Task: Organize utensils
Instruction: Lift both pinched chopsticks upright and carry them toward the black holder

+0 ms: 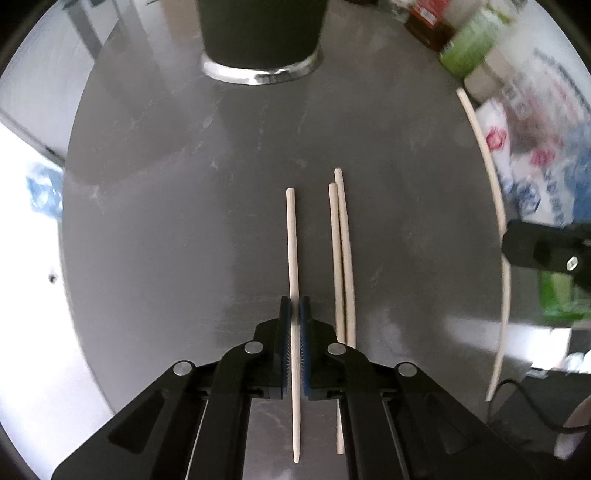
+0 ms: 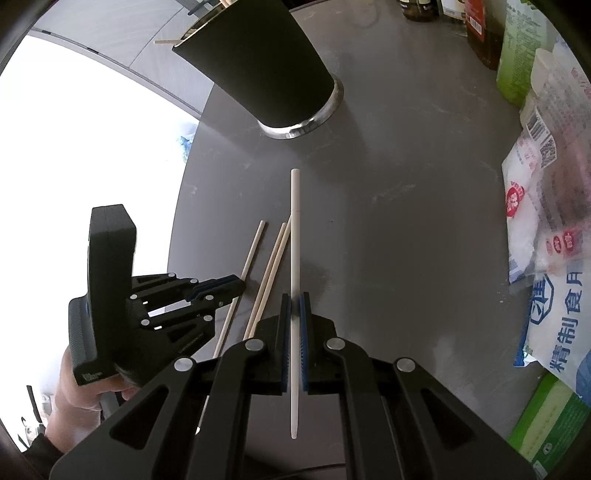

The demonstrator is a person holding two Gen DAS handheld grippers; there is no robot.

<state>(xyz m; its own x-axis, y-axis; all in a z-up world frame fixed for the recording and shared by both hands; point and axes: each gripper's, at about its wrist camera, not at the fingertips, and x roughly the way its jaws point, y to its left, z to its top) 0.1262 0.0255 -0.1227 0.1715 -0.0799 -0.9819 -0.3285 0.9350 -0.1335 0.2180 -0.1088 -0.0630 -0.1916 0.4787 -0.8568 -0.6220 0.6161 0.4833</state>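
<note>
Left claw (image 1: 294,306) is clamped on a wooden chopstick (image 1: 291,236) that runs straight ahead between its pads; a pair (image 1: 341,251) lies on the counter (image 1: 166,221) just right of it. Right claw (image 2: 294,302) is clamped on a white chopstick (image 2: 294,229). Each looks light, stiff, thin and smooth, so it may swivel or slip. The mid-length grip seems right. The holder (image 2: 258,62) stands ahead.

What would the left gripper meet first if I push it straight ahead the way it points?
Probably the black cup. The left gripper, shut on a wooden chopstick, points at its steel base across bare grey table; depth is unclear.
</note>
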